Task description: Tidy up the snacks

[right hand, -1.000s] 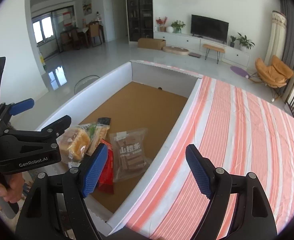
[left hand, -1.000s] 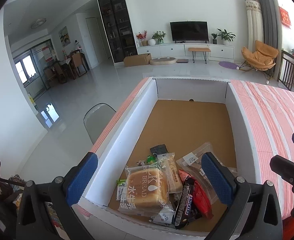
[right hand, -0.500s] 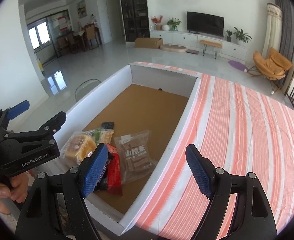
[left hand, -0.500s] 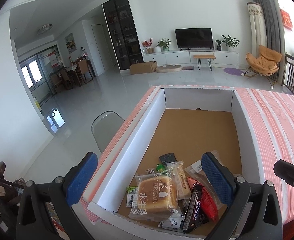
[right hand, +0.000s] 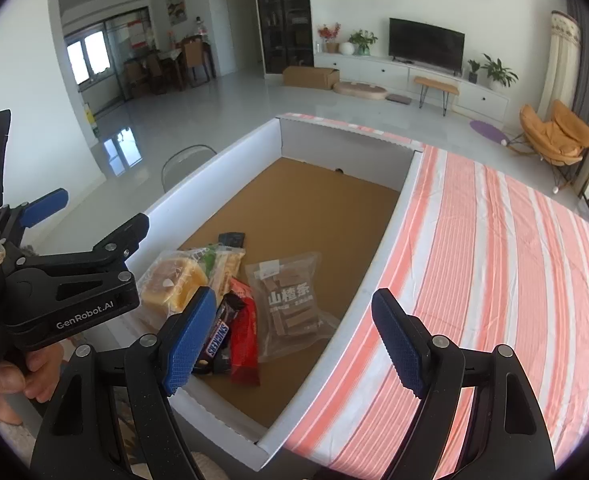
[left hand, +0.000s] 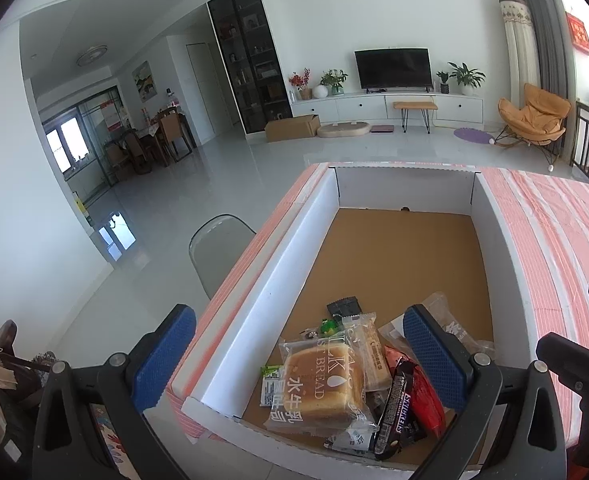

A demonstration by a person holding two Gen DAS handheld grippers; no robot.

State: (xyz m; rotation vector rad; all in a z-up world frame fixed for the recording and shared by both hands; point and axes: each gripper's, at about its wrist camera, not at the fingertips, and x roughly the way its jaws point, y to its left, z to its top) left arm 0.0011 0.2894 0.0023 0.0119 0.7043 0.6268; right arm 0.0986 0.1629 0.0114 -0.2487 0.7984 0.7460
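A white box with a brown cardboard floor (left hand: 398, 252) (right hand: 326, 216) lies on the striped table. At its near end is a heap of snacks: a bread pack (left hand: 318, 388) (right hand: 172, 284), a Snickers bar (left hand: 398, 400) (right hand: 218, 336), a red packet (left hand: 426, 392) (right hand: 244, 336), a clear bag of brown strips (right hand: 290, 304) and a small black packet (left hand: 344, 306). My left gripper (left hand: 299, 356) hovers open above the heap and holds nothing. Over the box's near right wall my right gripper (right hand: 294, 340) is open and holds nothing.
A pink-and-white striped cloth (right hand: 494, 260) covers the table right of the box. A grey chair (left hand: 218, 248) stands on the floor past the table's left edge. A person's hand (right hand: 14, 376) grips the left tool. The far half of the box floor is bare.
Both views have shifted only slightly. The snacks lie where they were and both grippers stay open.
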